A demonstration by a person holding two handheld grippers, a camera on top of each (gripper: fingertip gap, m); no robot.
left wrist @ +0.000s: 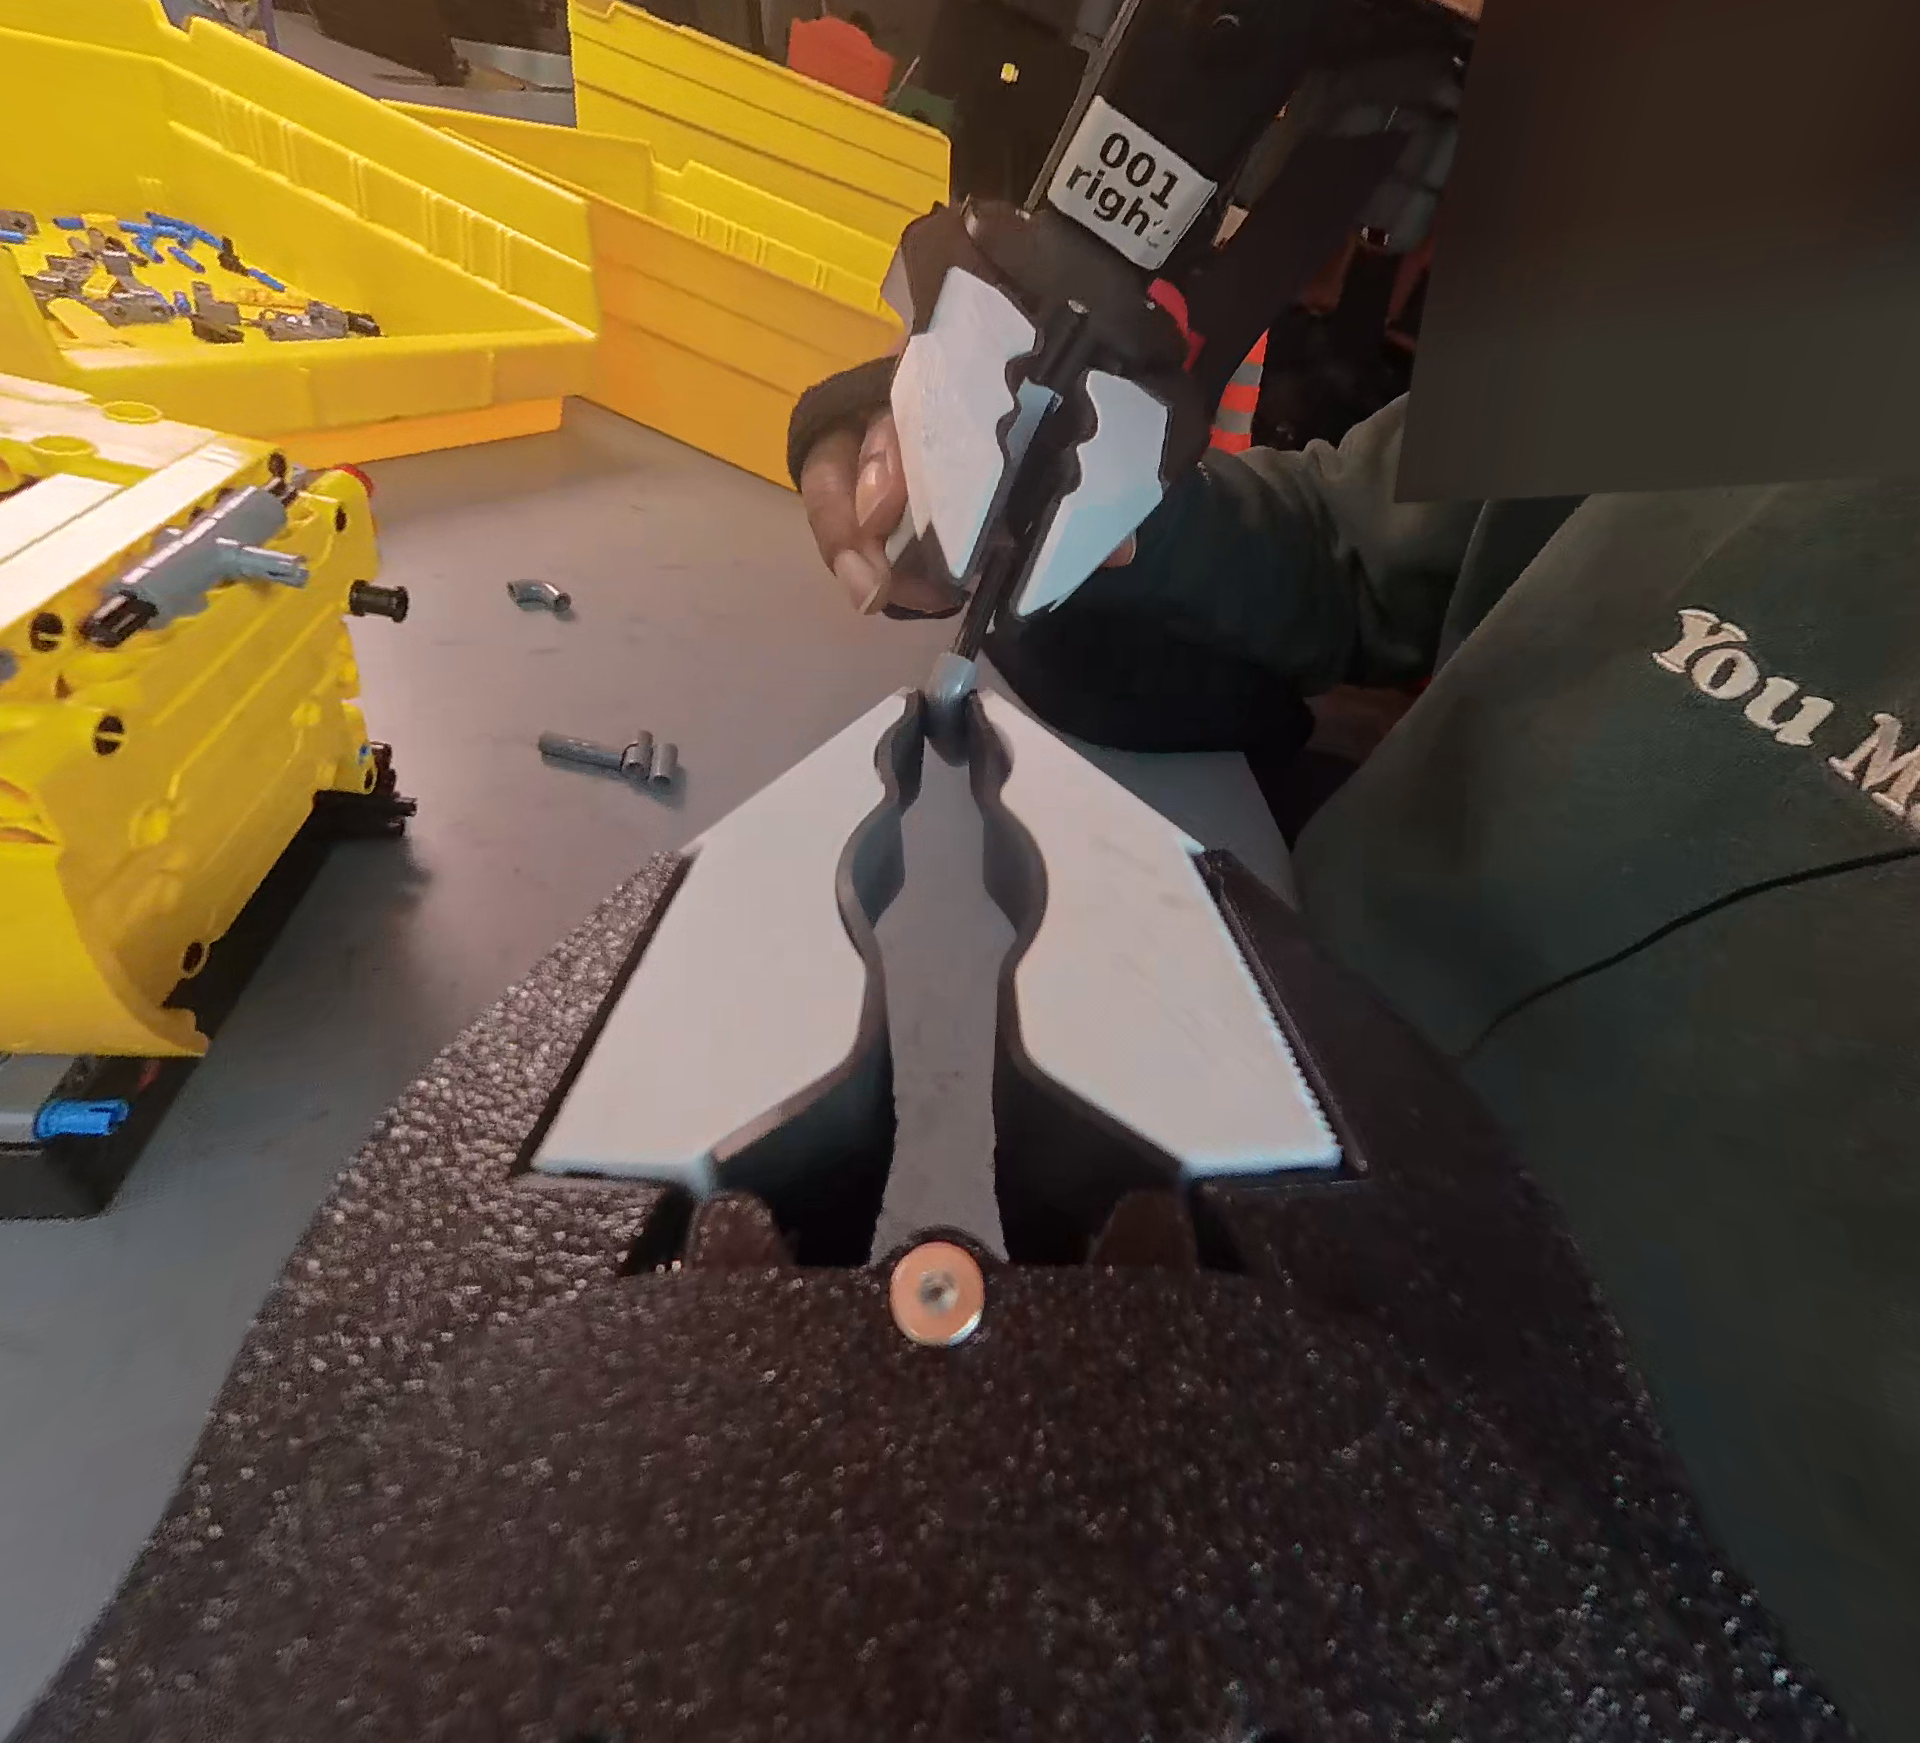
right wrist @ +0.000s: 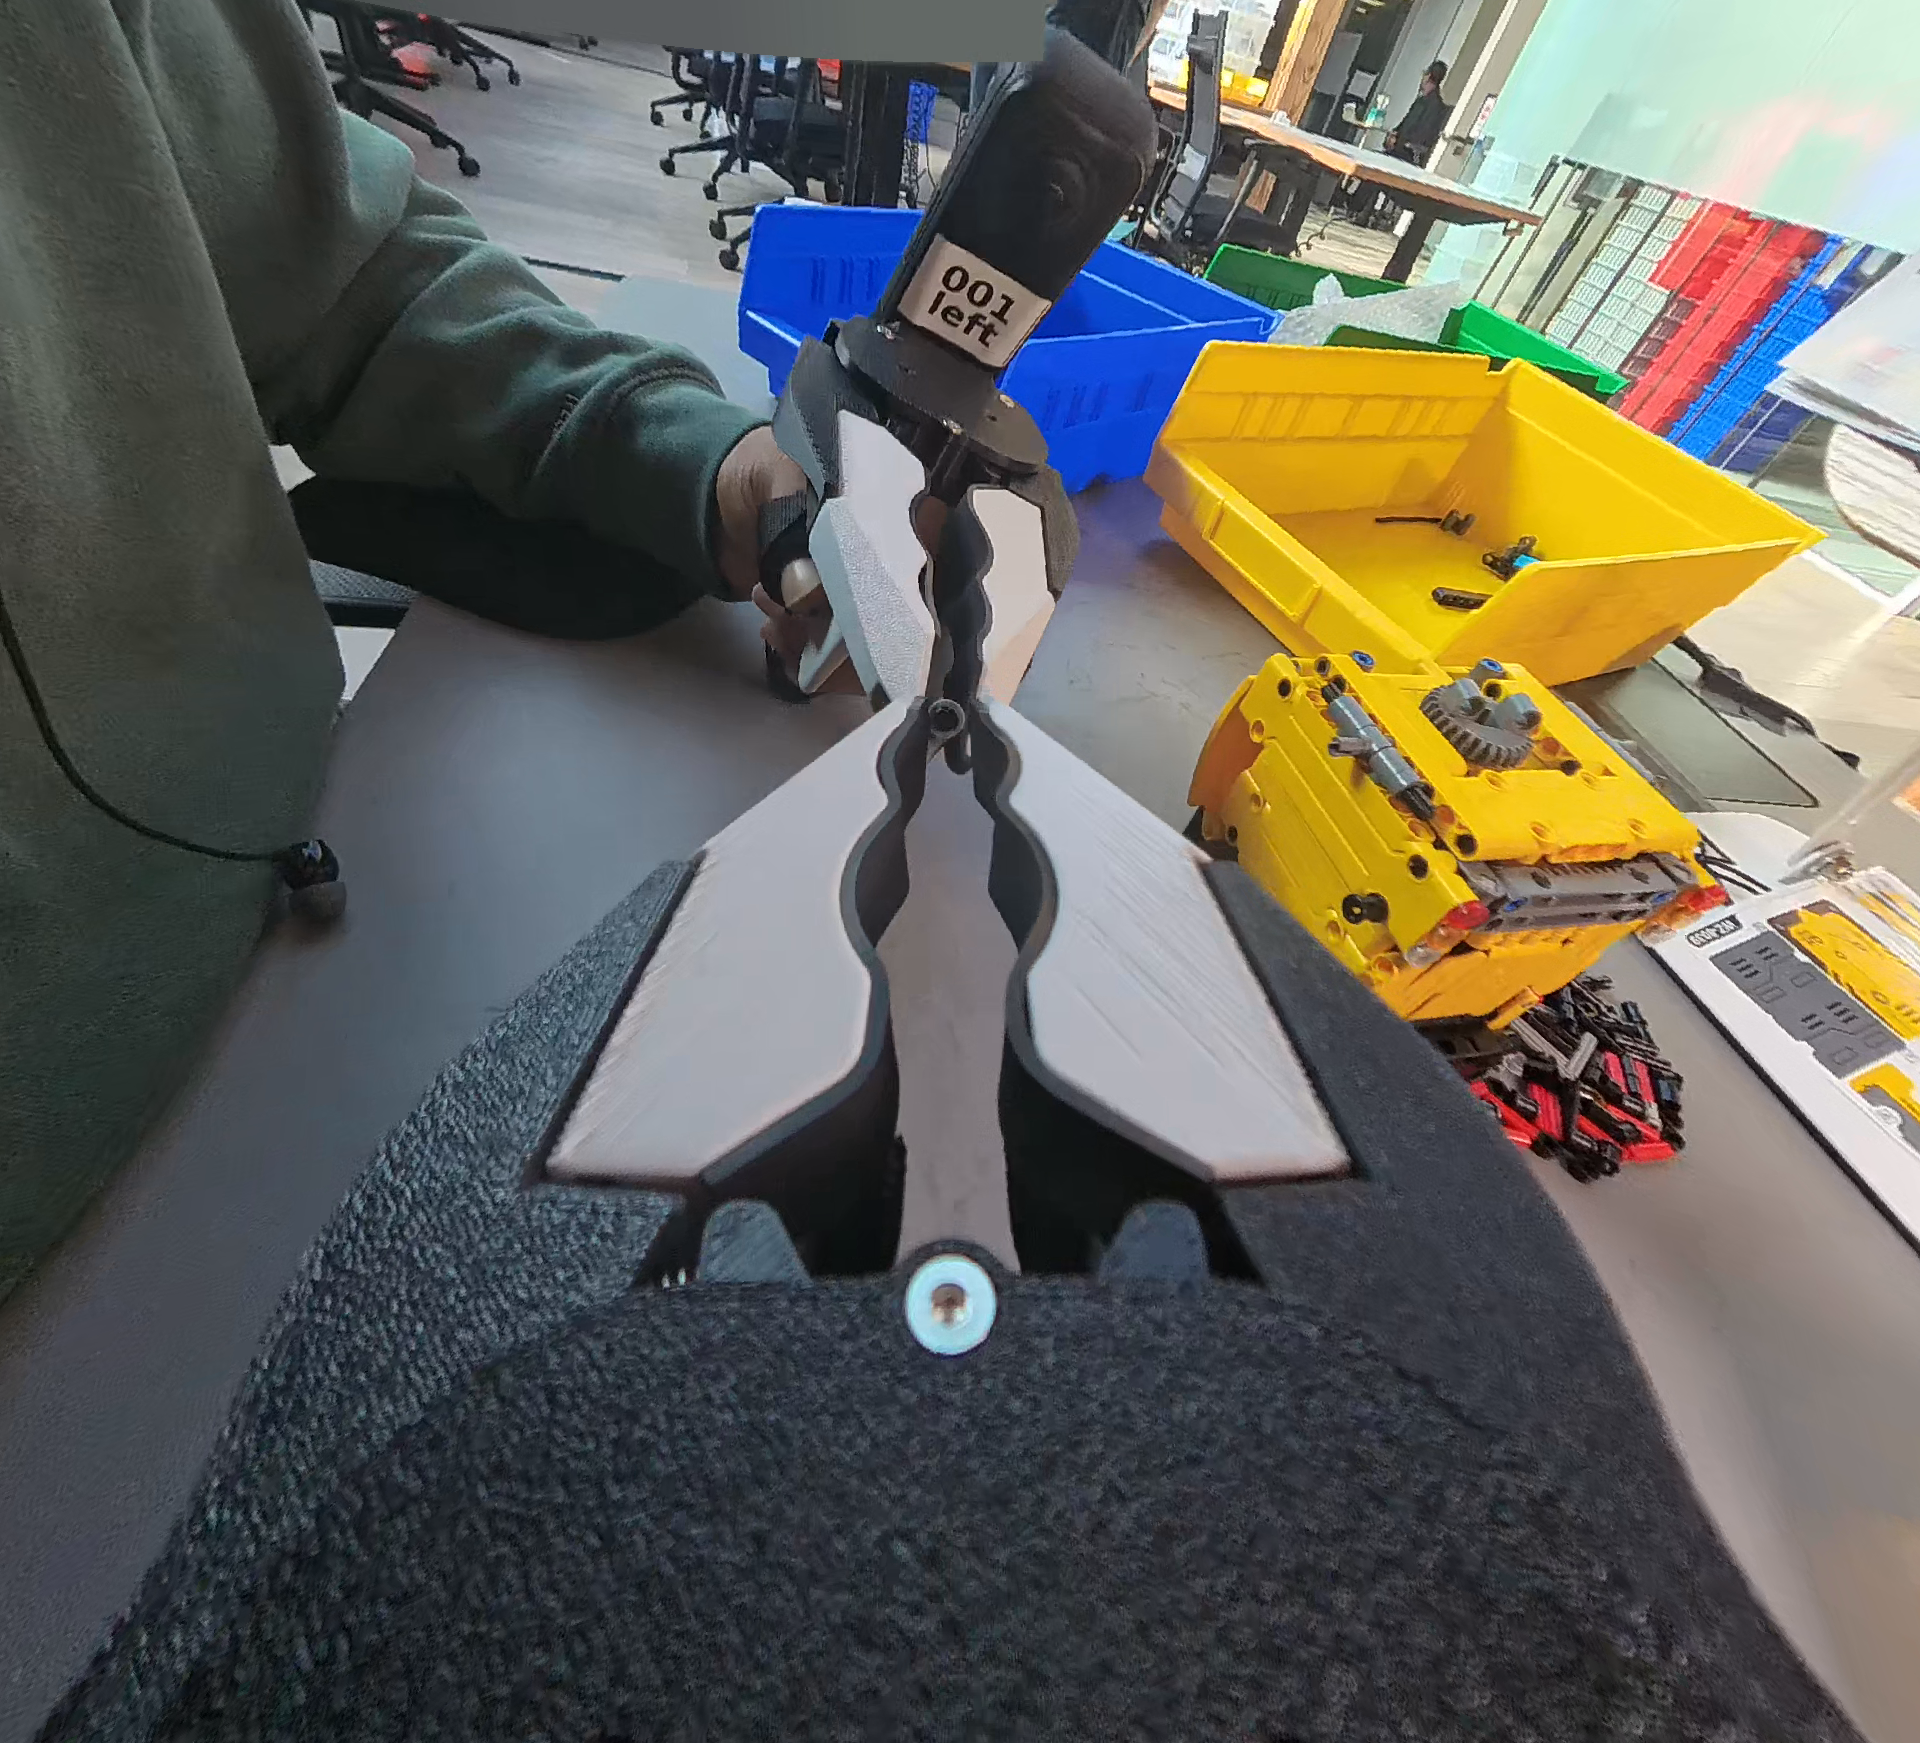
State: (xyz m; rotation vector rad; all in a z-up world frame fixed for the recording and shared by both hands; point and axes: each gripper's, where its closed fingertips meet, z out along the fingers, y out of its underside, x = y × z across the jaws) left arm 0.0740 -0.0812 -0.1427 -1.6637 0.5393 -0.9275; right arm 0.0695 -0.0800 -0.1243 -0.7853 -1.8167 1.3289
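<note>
My left gripper (left wrist: 945,719) is shut on a small grey connector piece (left wrist: 951,683) at its fingertips, above the grey table (left wrist: 623,530). My right gripper (left wrist: 985,597) comes down from above, shut on a thin black axle (left wrist: 1016,488) whose lower end meets the grey connector. In the right wrist view my right gripper (right wrist: 948,729) pinches the black axle (right wrist: 945,714), seen end-on. The left gripper (right wrist: 954,691) faces it tip to tip. A person's hands hold both grippers.
A yellow brick-built vehicle model (left wrist: 156,706) (right wrist: 1403,831) stands on the table. Yellow bins (left wrist: 436,259) (right wrist: 1455,488) hold small parts; a blue bin (right wrist: 1122,343) is behind. Loose grey pieces (left wrist: 613,753) lie near. A pile of black and red pieces (right wrist: 1579,1101) and a booklet (right wrist: 1818,997) lie at the right. The tips of both grippers are at nearly the same place.
</note>
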